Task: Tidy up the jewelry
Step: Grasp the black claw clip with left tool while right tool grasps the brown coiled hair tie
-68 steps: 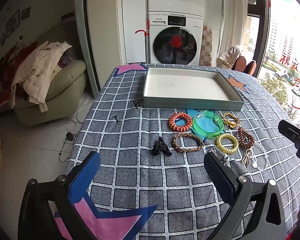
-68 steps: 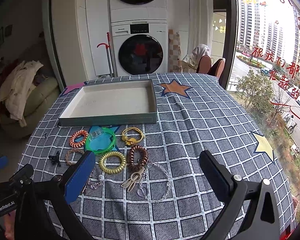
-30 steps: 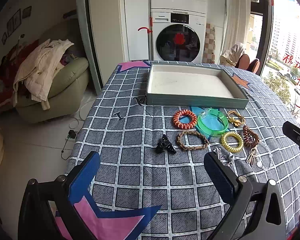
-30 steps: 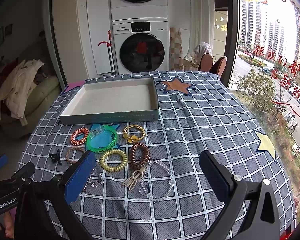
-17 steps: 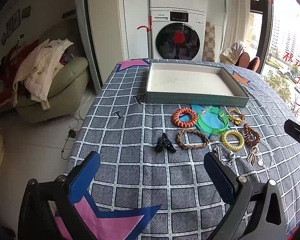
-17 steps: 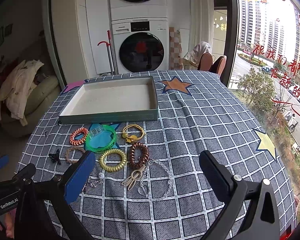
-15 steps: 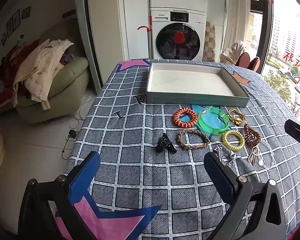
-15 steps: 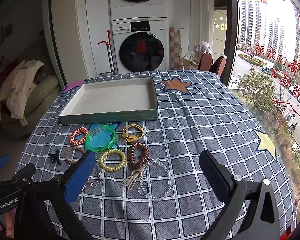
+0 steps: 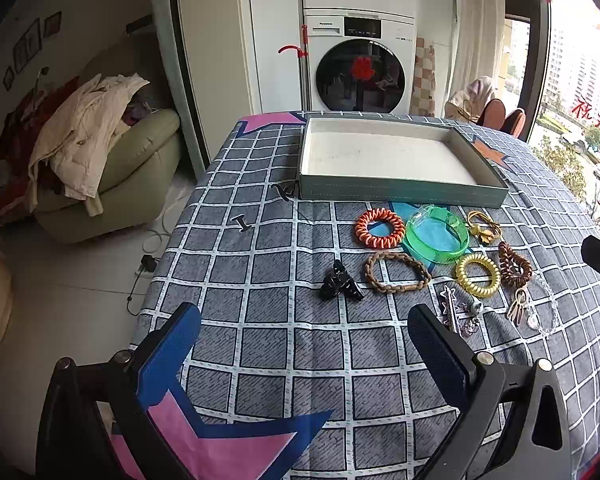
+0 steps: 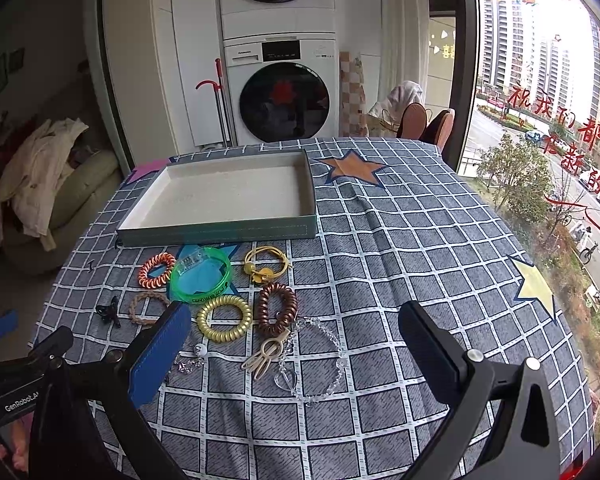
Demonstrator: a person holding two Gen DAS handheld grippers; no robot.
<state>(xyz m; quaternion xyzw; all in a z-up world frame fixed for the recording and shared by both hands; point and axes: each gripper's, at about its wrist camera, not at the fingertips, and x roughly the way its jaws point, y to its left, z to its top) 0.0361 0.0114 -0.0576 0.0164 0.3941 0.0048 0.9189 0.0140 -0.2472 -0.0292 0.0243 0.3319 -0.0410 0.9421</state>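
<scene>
A shallow teal box point(image 9: 400, 196) with a white inside stands open on the checked tablecloth; it also shows in the right wrist view point(image 10: 220, 234). In front of it lie an orange coil tie point(image 9: 379, 227), a green bangle point(image 9: 437, 236), a braided brown band point(image 9: 396, 272), a gold coil tie point(image 9: 478, 275), a brown coil tie point(image 9: 514, 266), a yellow tie point(image 9: 483, 228), a black claw clip point(image 9: 339, 287), a silver hairpin point(image 9: 454, 308) and a clear bead bracelet point(image 10: 312, 364). My left gripper point(image 9: 304, 340) is open and empty, short of the clip. My right gripper point(image 10: 294, 344) is open and empty above the bracelet.
The tablecloth point(image 9: 268, 344) covers a round table that drops off at its left edge toward a sofa with clothes point(image 9: 100, 160). Stacked washing machines point(image 9: 358, 76) stand behind the table. A window point(image 10: 540, 100) is at the right.
Both grippers have stayed open and empty. The left view has drifted slightly, the jewelry sitting a little lower and further right than 2.3 s ago. No object has moved on the cloth.
</scene>
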